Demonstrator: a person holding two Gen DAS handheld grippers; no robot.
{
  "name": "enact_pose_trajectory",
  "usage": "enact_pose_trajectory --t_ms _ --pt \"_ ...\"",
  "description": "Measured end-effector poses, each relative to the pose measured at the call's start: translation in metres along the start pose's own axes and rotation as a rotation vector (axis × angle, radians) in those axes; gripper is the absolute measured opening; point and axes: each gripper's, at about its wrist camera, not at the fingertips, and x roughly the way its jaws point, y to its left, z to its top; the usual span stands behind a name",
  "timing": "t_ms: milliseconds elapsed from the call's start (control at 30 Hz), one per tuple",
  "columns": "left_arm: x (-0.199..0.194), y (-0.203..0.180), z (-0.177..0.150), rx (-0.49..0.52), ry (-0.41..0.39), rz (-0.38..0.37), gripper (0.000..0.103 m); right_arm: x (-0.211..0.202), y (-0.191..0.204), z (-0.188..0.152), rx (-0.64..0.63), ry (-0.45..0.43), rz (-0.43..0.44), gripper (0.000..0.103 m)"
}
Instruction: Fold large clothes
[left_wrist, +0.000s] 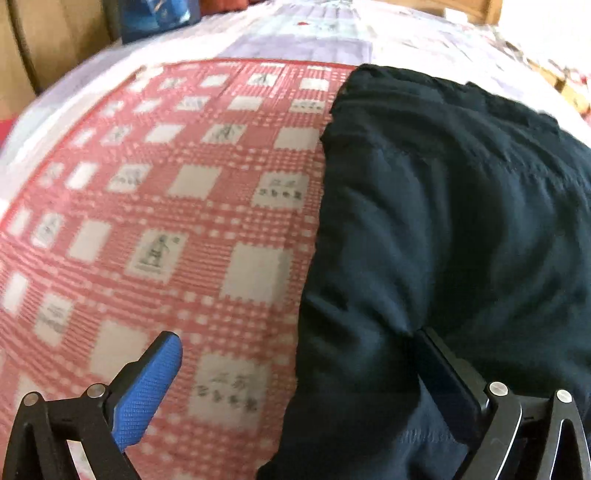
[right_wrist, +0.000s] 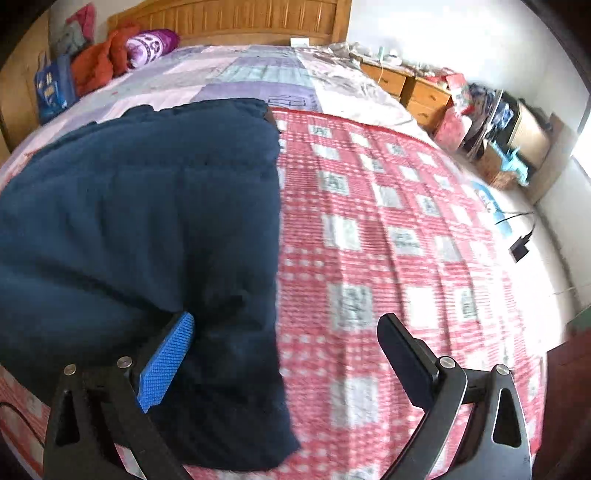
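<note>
one dark navy padded garment (right_wrist: 140, 206) lies on one red-and-white checked cover (right_wrist: 388, 258), which is spread over one pale patchwork sheet (right_wrist: 229, 77) on one bed with one wooden headboard (right_wrist: 236, 18). two tongs are in view, the left tongs (left_wrist: 295, 354) and the right tongs (right_wrist: 286, 332), each with two fingers, one blue-padded and one black. beside the bed stand two wooden drawer units (right_wrist: 410, 88), and near the headboard lie one orange cloth (right_wrist: 96, 66) and one purple-and-white bundle (right_wrist: 151, 42).
</note>
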Motion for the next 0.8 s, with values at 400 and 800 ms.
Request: enact_pose_trajectory --t_ms 400,800 --pt "-0.074 -0.131 -0.035 0.146 -0.103 -0.275 0.097 -0.087 0.148 -0.025 -0.259 -0.14 0.296 0.099" --pt "-0.034 -0.045 -0.052 0.087 0.021 -0.022 0.099 -0.031 -0.051 -0.075 0.025 0.081 -0.074 0.097"
